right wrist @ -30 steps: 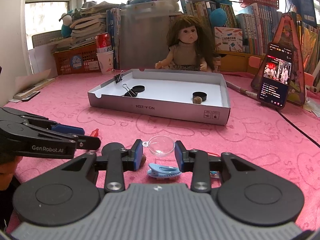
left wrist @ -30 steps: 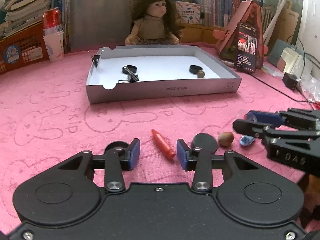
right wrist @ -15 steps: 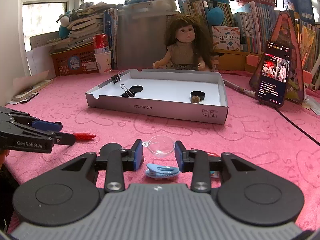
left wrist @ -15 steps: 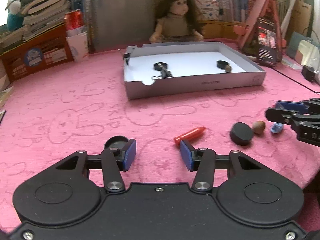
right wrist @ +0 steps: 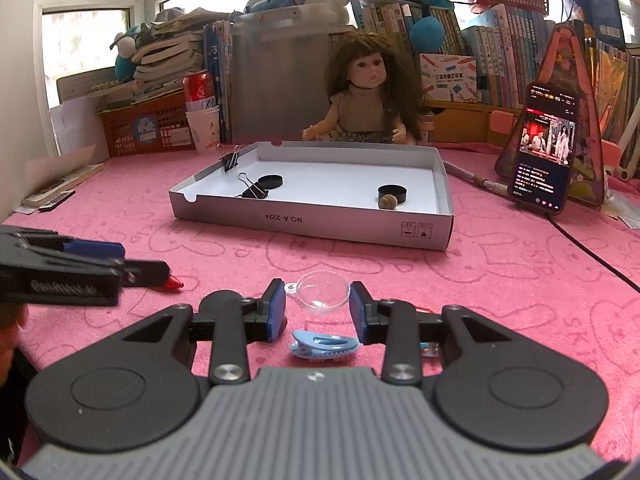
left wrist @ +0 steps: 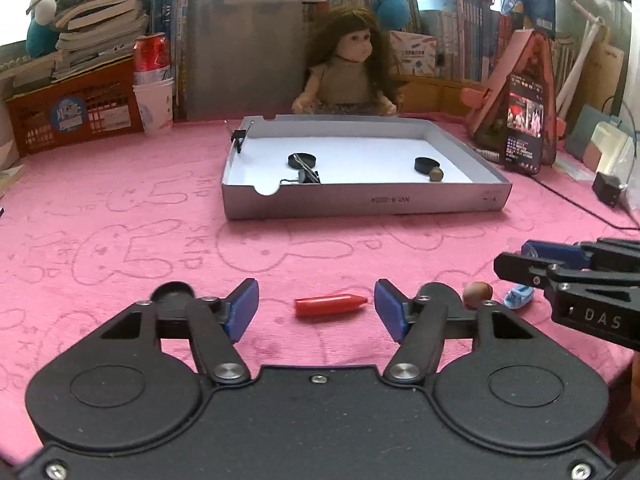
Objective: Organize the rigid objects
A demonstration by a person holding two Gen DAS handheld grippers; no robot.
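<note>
My left fingers (left wrist: 316, 312) have just been spreading apart, and the red crayon (left wrist: 330, 305) now lies on the tabletop (left wrist: 120, 216) in the gap between them, touching neither pad. That crayon is what my next move turns on, I judge. Its long axis runs crosswise, from one finger toward the other, tip pointing at my right-side pad. So if I close as I stand, I would squeeze it end to end, a poor hold; rolling my wrist so the pads meet its long sides looks the better way. It sits just ahead of the pads, so a slight push forward is needed as well.

My right fingers (right wrist: 318, 310) stand partly apart and grasp nothing. A clear half-dome (right wrist: 320, 297) rests between them; I cannot tell whether the pads touch it. A blue hair clip (right wrist: 324, 347) lies just nearer to me than the dome. The right hand is well to the side of the crayon, so the left is the nearer one.

The grey box (left wrist: 360, 200), where I take these things to belong, sits farther back, straight ahead, with black caps and binder clips already inside.
</note>
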